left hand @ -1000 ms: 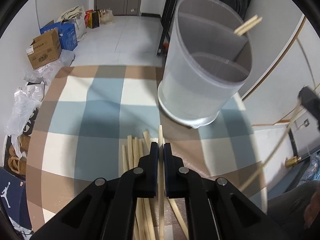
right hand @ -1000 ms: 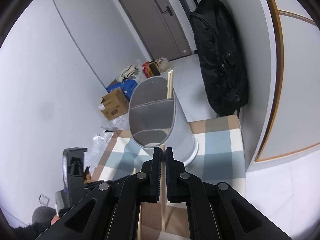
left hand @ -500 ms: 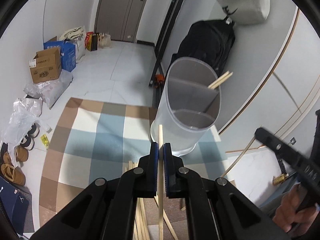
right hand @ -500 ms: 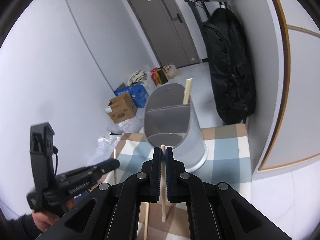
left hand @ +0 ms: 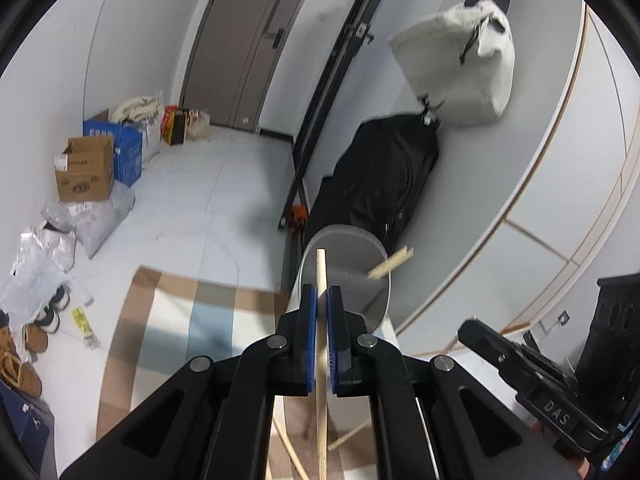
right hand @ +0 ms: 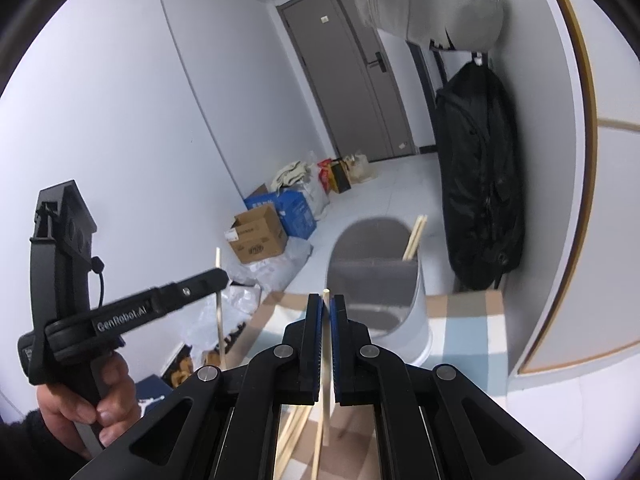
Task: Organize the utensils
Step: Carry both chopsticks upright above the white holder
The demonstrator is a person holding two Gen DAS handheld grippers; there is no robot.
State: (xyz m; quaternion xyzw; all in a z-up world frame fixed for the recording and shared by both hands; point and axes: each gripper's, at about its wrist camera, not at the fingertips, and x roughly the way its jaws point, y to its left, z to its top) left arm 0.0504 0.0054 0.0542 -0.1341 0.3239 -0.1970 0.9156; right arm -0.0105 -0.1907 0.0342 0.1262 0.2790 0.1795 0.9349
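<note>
- White-walled room, grey door (right hand: 352, 80); checked tablecloth surface (left hand: 168, 320).
- Left gripper (left hand: 322, 312), lettered "GenRobot.AI", is clamped on a pale wooden chopstick (left hand: 321, 360).
- Right gripper (right hand: 326, 320), marked "DAS", pinches another wooden chopstick (right hand: 327, 364).
- Grey round divided holder (right hand: 376, 276) stands ahead, holding chopsticks.

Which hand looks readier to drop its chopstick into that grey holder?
Probably the right. The right gripper and left gripper are each shut on a chopstick, but the right wrist view looks more squarely into the divided holder. It's close.
</note>
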